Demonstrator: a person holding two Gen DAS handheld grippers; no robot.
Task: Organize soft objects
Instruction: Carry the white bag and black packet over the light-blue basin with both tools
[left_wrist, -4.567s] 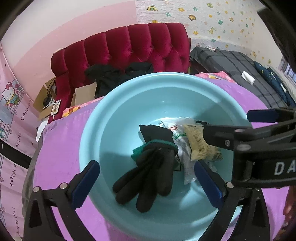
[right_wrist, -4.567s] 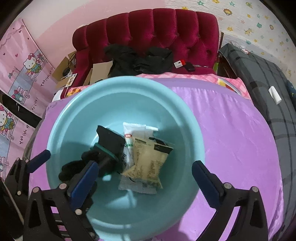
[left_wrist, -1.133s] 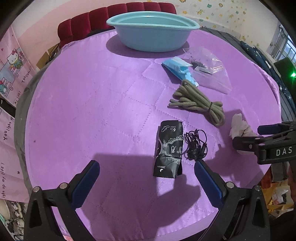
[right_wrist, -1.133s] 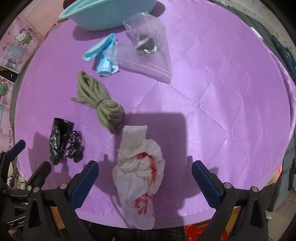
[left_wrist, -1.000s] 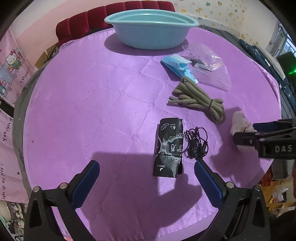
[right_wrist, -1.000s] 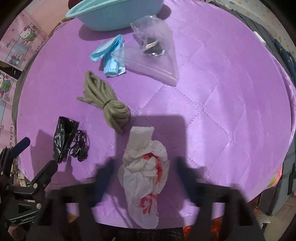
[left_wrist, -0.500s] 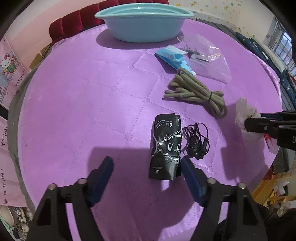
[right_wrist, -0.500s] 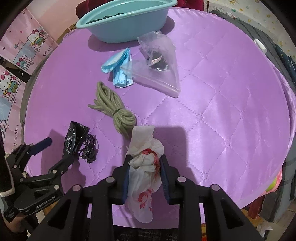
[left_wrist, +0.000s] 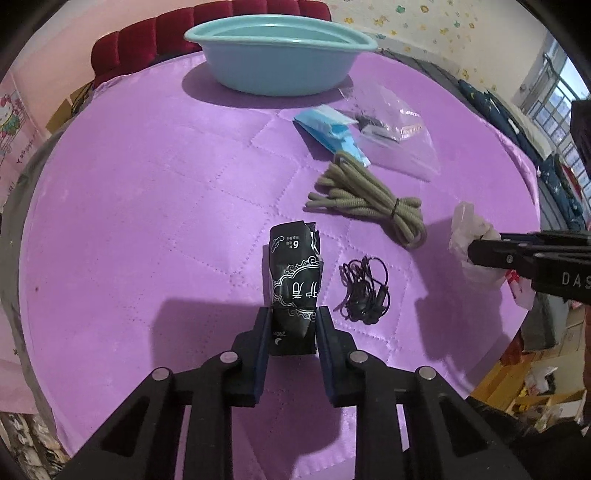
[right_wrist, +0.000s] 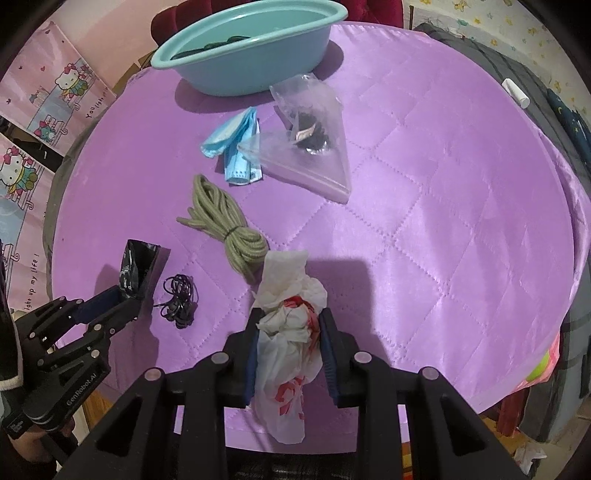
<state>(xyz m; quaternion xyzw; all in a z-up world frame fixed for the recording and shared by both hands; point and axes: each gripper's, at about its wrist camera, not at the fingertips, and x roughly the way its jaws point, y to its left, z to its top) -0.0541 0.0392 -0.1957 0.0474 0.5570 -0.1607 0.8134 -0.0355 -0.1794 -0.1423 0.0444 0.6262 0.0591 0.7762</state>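
**Both hand-held grippers clamped on soft items**

Left hand-held gripper (left_wrist: 292, 325): jaws just closed in, pads now pinching the lower end of the black sachet (left_wrist: 295, 280) on the purple quilted counter (left_wrist: 147, 221). Right hand-held gripper (right_wrist: 290, 328): gripping the crumpled white-and-red plastic bag (right_wrist: 288, 332); its lower end seems to hang past the counter edge, hard to tell. Black earphone cord (left_wrist: 364, 291) lies just beside the sachet at 3 o'clock. Tan rope bundle (left_wrist: 369, 205) at 1 o'clock of it. Blue mask (left_wrist: 328, 129) and clear zip bag (left_wrist: 399, 140) further up. Teal basin (left_wrist: 280, 55) at 12 o'clock, far edge.
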